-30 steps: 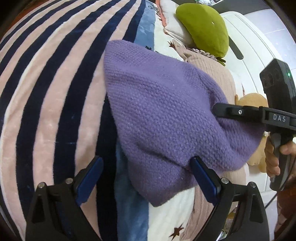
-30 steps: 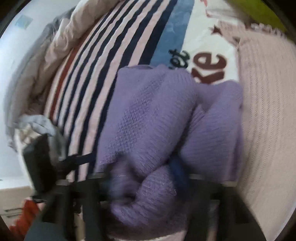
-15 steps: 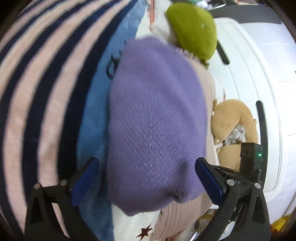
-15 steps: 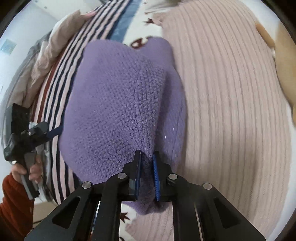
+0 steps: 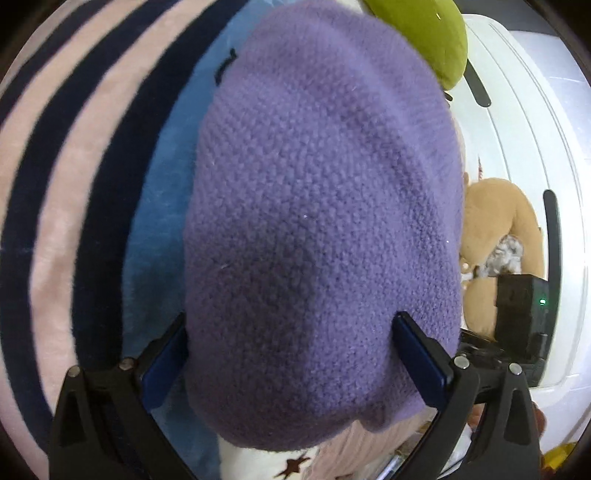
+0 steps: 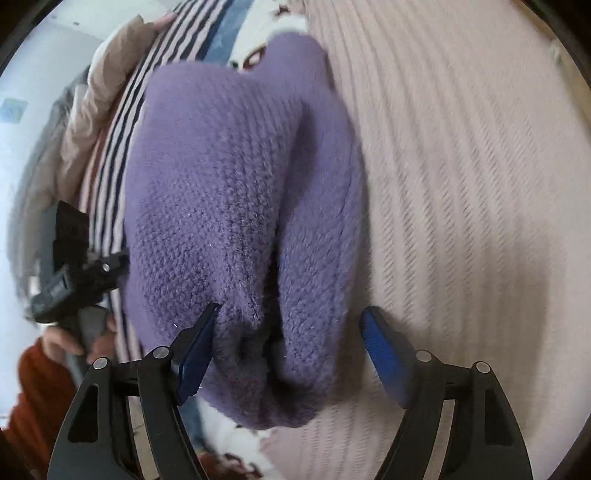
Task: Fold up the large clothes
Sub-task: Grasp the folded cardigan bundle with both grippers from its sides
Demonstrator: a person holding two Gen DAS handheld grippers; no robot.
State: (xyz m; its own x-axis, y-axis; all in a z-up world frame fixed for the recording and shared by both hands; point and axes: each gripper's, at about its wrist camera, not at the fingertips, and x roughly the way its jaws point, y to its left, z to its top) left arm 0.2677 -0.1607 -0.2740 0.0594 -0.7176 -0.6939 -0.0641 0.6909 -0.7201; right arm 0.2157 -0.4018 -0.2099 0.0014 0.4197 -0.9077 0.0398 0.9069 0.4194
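A purple knitted sweater (image 5: 325, 206) lies folded in a thick bundle on the bed; it also shows in the right wrist view (image 6: 236, 206). My left gripper (image 5: 295, 362) is open, its blue pads on either side of the bundle's near end. My right gripper (image 6: 288, 354) is open, its blue pads spread around the sweater's near edge, gripping nothing. The left gripper's body (image 6: 70, 266) shows at the left of the right wrist view, held by a hand in a red sleeve.
The bed has a navy and pink striped blanket (image 5: 74, 192) and a pale pink ribbed cover (image 6: 461, 184). A green cushion (image 5: 424, 33), a tan plush toy (image 5: 495, 236) and a white bed frame (image 5: 535, 147) lie beyond. The right gripper's body (image 5: 521, 306) is at right.
My right gripper was shut on the sweater's edge and has now opened and let it go. My left gripper, open throughout, has moved closer over the bundle.
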